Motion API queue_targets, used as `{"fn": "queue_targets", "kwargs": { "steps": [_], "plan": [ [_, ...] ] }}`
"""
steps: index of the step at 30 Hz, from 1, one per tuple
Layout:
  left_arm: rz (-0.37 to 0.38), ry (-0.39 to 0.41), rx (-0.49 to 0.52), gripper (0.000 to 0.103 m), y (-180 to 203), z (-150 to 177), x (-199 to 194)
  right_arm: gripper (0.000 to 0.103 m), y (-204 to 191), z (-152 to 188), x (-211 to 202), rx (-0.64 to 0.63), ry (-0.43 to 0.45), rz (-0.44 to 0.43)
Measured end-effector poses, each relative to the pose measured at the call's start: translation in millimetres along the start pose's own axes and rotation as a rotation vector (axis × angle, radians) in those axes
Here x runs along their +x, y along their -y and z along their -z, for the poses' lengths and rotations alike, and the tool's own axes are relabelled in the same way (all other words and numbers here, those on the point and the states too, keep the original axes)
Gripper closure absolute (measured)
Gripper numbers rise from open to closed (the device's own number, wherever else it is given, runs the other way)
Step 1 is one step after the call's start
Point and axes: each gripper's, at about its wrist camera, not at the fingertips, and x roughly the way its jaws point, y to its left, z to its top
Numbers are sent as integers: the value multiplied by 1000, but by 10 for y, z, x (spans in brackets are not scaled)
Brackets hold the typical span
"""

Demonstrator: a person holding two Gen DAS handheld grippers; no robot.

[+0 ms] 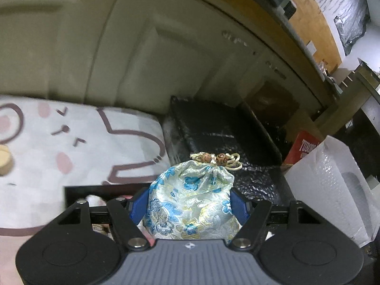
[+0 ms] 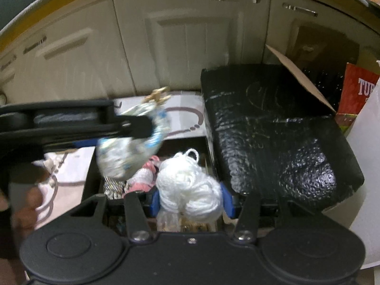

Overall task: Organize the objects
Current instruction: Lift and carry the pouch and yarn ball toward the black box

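Currently the left gripper (image 1: 188, 205) is clamping the blue-floral brocade drawstring pouch (image 1: 190, 199) across its belly, blue fingers (image 1: 139, 205) pressing in on both flanks, cinched neck and brown-beaded cord (image 1: 217, 160) sticking up ahead. From the right wrist view the pouch is hanging in the air above the open black bin (image 2: 93, 166), motion-blurred. The right gripper (image 2: 190, 199) is squeezing the white skein of yarn (image 2: 190, 190), which is sitting low in that bin beside a pink-and-white knitted item (image 2: 144, 173). Both loads are looking soft and light: the pouch fabric is slick satin, so it may be creeping under a loose pinch; holding the belly below the neck seems safer than the cord. The yarn is compressing and could be shedding loops, so a mid-bundle hold is best. A black textured box (image 2: 273, 133) is sitting right of the bin; a white cartoon-print cloth (image 1: 78, 142) is lying left.
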Motion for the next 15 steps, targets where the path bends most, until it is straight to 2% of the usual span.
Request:
{"fn": "queue_targets", "kwargs": {
  "steps": [6,12,13,15],
  "plan": [
    [8,-38,-56,32,-46,88,364,52,122,70,41,5,-36,1],
    [-24,-62,-72,31,-98,169,566,52,209,95,71,13,-51,-3],
    [-34,-58,-80,28,-107,175,581,52,221,99,85,14,-55,-3],
    [-50,-64,-98,15,-135,171,589,52,237,100,113,14,-63,0]
  ]
}}
